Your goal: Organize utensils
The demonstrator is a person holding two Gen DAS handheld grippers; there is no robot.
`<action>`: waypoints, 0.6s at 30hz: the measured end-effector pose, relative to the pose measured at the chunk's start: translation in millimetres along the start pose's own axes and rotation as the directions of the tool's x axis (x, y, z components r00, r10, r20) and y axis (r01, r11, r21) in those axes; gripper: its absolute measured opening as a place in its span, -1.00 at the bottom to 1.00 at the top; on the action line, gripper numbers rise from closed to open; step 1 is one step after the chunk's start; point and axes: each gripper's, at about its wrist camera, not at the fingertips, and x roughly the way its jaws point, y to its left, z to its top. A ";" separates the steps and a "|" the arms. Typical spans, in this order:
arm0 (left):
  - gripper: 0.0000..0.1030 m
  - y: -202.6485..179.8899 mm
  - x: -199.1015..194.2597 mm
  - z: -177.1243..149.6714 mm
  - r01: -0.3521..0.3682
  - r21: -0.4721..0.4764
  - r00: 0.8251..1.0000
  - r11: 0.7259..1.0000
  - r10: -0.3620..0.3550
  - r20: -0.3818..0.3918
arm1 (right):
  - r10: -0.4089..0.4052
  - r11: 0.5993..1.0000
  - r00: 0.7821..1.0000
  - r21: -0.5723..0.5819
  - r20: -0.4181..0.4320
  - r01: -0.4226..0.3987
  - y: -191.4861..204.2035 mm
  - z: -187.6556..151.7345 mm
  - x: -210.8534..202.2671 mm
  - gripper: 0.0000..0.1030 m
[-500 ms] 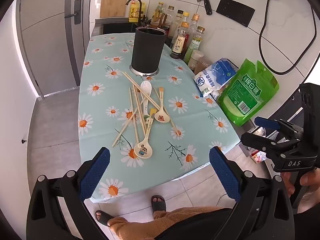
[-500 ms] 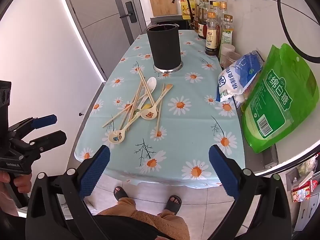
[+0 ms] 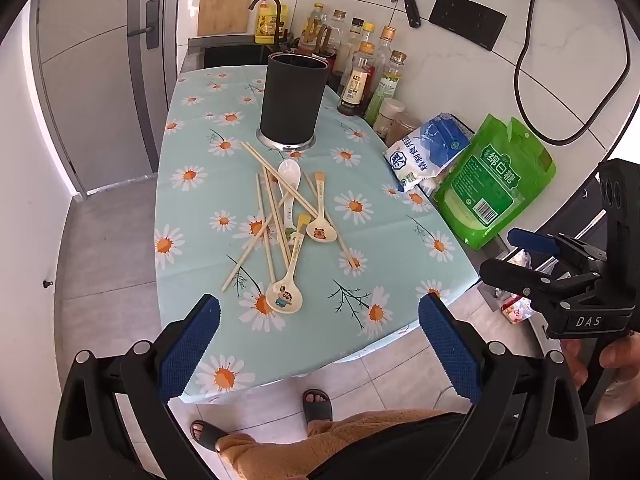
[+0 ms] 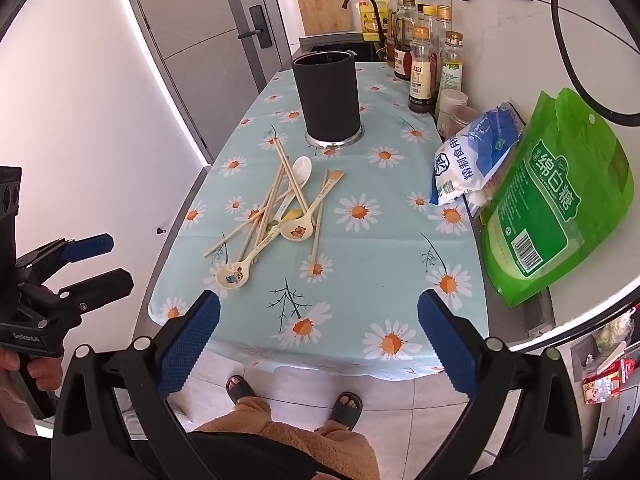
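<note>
A pile of wooden chopsticks (image 3: pixel 272 216) and three spoons lies mid-table: a white spoon (image 3: pixel 289 176), a cream spoon with a bear (image 3: pixel 320 230) and a cream cartoon spoon (image 3: pixel 285 298). The pile also shows in the right wrist view (image 4: pixel 280 204). A black cylindrical utensil holder (image 3: pixel 291 102) (image 4: pixel 326 98) stands upright behind the pile. My left gripper (image 3: pixel 320 354) is open and empty, above the table's near edge. My right gripper (image 4: pixel 318 350) is open and empty, also short of the near edge. Each gripper shows in the other's view, open.
The table has a light-blue daisy cloth (image 3: pixel 192 208). Along the right wall stand sauce bottles (image 3: pixel 360 84), small jars, a blue-white bag (image 3: pixel 428 152) and a green bag (image 3: pixel 496 184). A sink and cutting board are at the far end. My feet stand below the near edge.
</note>
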 end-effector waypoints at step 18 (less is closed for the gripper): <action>0.88 -5.7 7.7 -1.0 -0.011 0.020 1.000 1.000 0.012 -0.028 | 0.012 1.000 1.000 0.002 -0.010 -0.012 -3.1 1.8 6.1 0.90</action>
